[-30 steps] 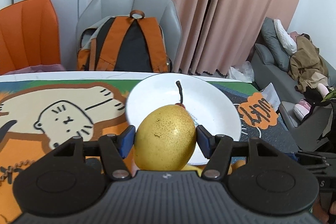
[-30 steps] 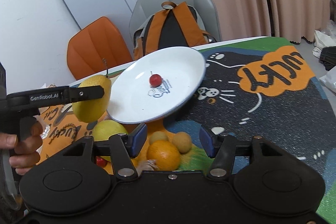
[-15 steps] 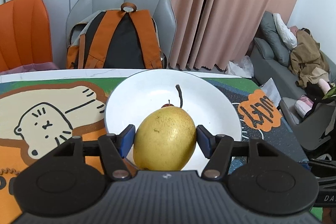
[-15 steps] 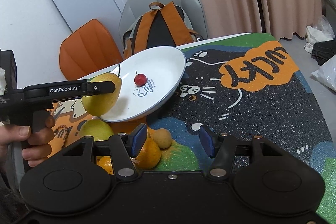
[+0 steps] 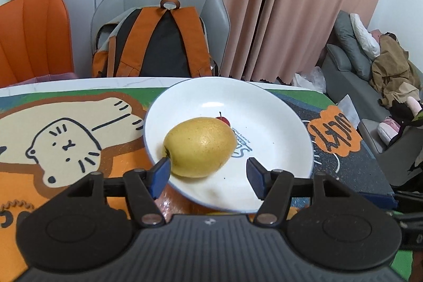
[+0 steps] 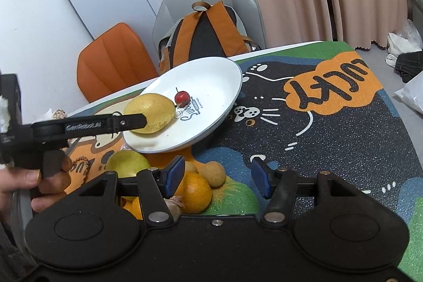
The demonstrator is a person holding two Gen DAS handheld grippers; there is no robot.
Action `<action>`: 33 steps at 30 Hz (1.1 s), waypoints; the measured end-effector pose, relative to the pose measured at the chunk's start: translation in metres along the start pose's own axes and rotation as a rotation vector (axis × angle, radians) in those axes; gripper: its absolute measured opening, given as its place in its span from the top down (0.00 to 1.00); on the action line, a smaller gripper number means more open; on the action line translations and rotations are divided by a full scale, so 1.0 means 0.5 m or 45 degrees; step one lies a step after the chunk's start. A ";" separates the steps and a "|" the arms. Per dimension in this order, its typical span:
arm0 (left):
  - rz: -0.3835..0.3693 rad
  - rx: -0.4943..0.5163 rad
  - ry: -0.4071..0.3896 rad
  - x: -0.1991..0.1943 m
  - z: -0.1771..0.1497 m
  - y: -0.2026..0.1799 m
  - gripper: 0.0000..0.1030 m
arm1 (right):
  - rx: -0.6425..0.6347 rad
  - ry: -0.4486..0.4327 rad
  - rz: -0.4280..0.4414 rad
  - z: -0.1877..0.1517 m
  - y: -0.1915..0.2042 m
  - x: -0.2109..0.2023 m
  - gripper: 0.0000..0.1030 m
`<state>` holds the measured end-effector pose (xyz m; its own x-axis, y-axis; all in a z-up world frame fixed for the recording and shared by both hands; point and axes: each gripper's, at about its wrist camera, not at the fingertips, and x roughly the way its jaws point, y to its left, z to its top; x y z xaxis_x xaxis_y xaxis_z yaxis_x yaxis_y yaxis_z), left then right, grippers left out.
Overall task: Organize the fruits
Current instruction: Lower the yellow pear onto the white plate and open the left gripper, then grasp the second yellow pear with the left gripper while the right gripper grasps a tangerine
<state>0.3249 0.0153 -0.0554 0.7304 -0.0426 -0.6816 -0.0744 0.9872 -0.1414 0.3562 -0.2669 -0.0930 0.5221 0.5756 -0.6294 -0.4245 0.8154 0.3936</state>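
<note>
White round plate (image 5: 277,107) holds yellow pear (image 5: 199,146) and small red fruit (image 6: 182,97); left claw (image 5: 207,173) apart, right claw (image 6: 216,177) apart, empty; several fruits remain on worktop (image 6: 330,139).

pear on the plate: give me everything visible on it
The yellow pear looks smooth-skinned with fine brown speckles, whole and unbruised as far as the frames show. It lies on its side on the white plate, in the part nearest the left gripper. The open pads flank it; contact with the near pad can't be told. A small red fruit sits just behind it; whether they touch is unclear. Its stem is mostly hidden.
</note>
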 end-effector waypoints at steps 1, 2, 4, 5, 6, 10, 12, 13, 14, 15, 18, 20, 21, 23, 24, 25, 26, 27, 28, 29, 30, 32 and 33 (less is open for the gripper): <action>-0.001 0.003 -0.006 -0.008 -0.002 0.000 0.40 | 0.003 0.000 0.002 0.000 0.001 0.000 0.45; 0.000 0.003 -0.008 -0.015 -0.003 0.000 0.40 | 0.004 -0.002 0.003 -0.001 0.002 -0.001 0.45; 0.005 -0.008 -0.006 -0.029 -0.008 0.004 0.37 | 0.006 -0.011 0.003 -0.002 0.005 -0.005 0.39; 0.009 -0.011 -0.004 -0.033 -0.008 0.006 0.34 | 0.007 -0.015 0.003 -0.002 0.006 -0.007 0.38; 0.018 -0.011 -0.005 -0.040 -0.012 0.008 0.30 | 0.007 -0.020 0.003 -0.002 0.008 -0.010 0.36; 0.034 -0.017 -0.009 -0.057 -0.028 0.012 0.26 | 0.010 -0.038 0.005 -0.006 0.010 -0.020 0.30; 0.044 -0.021 -0.005 -0.066 -0.038 0.014 0.25 | 0.022 -0.047 0.003 -0.011 0.010 -0.024 0.29; 0.050 -0.023 -0.004 -0.071 -0.042 0.014 0.25 | 0.026 -0.050 0.001 -0.013 0.010 -0.026 0.29; 0.055 -0.025 -0.004 -0.076 -0.046 0.014 0.24 | 0.028 -0.052 0.001 -0.015 0.010 -0.029 0.29; 0.056 -0.026 -0.005 -0.082 -0.051 0.015 0.23 | 0.030 -0.051 0.002 -0.018 0.010 -0.031 0.29; 0.059 -0.038 -0.012 -0.099 -0.064 0.019 0.17 | 0.027 -0.046 0.003 -0.027 0.012 -0.038 0.28; 0.062 -0.049 -0.021 -0.110 -0.073 0.022 0.14 | 0.022 -0.047 0.003 -0.033 0.016 -0.042 0.27; 0.063 -0.054 -0.021 -0.114 -0.076 0.022 0.13 | 0.022 -0.049 0.006 -0.035 0.017 -0.045 0.26; 0.059 -0.058 -0.020 -0.121 -0.082 0.024 0.13 | 0.018 -0.049 0.010 -0.040 0.021 -0.049 0.25; 0.058 -0.059 -0.023 -0.125 -0.086 0.023 0.13 | 0.015 -0.049 0.012 -0.043 0.024 -0.051 0.25; 0.057 -0.059 -0.026 -0.129 -0.090 0.023 0.13 | 0.012 -0.049 0.014 -0.045 0.026 -0.052 0.25; 0.052 -0.059 -0.031 -0.133 -0.094 0.023 0.13 | 0.011 -0.049 0.016 -0.046 0.028 -0.053 0.25; 0.044 -0.059 -0.036 -0.137 -0.097 0.022 0.13 | 0.010 -0.049 0.019 -0.048 0.030 -0.055 0.25; 0.040 -0.061 -0.038 -0.140 -0.099 0.021 0.13 | 0.005 -0.049 0.021 -0.050 0.032 -0.057 0.25; 0.035 -0.063 -0.041 -0.144 -0.102 0.021 0.13 | 0.001 -0.051 0.022 -0.051 0.035 -0.059 0.25; 0.030 -0.063 -0.044 -0.147 -0.105 0.020 0.13 | -0.002 -0.051 0.023 -0.053 0.037 -0.061 0.25; 0.029 -0.061 -0.051 -0.155 -0.112 0.020 0.13 | -0.006 -0.052 0.027 -0.056 0.040 -0.064 0.25; 0.028 -0.060 -0.050 -0.157 -0.115 0.020 0.13 | -0.007 -0.050 0.027 -0.058 0.041 -0.065 0.25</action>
<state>0.2280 0.0195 -0.0445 0.7541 -0.0140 -0.6566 -0.1220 0.9794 -0.1611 0.3092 -0.2706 -0.0837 0.5414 0.5949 -0.5941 -0.4401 0.8026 0.4027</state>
